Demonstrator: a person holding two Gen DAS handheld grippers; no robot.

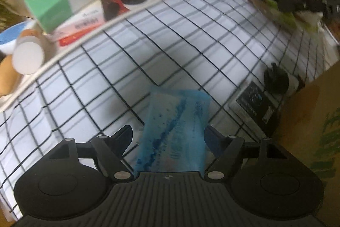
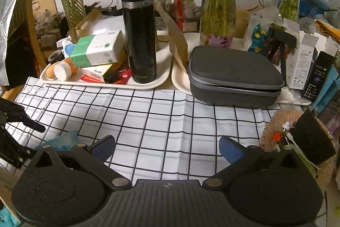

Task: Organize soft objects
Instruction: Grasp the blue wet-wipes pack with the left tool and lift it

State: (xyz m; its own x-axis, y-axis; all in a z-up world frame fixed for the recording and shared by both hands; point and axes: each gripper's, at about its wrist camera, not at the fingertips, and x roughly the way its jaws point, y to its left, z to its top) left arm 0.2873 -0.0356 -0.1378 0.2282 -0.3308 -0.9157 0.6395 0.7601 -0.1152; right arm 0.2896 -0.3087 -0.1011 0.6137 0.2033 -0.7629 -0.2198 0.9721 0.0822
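A flat blue soft pack (image 1: 174,127) lies on the black-and-white checked cloth (image 1: 170,46). My left gripper (image 1: 169,133) points steeply down over it with the pack between its jaws. The left fingertip (image 1: 125,133) stands clear of the pack's edge, while the right fingertip (image 1: 211,137) is close beside it, so no grip shows. In the right wrist view, the pack (image 2: 63,139) shows as a blue patch at the far left, under the left gripper's black frame (image 2: 12,120). My right gripper (image 2: 167,146) hovers open over the bare cloth (image 2: 170,120), holding nothing.
Behind the cloth, a white tray (image 2: 148,84) holds a black flask (image 2: 139,35), a green-and-white box (image 2: 95,50) and small bottles. A grey zip case (image 2: 233,73) sits on a second tray. A woven basket (image 2: 274,127) stands right; a cardboard box (image 1: 314,131) borders the pack.
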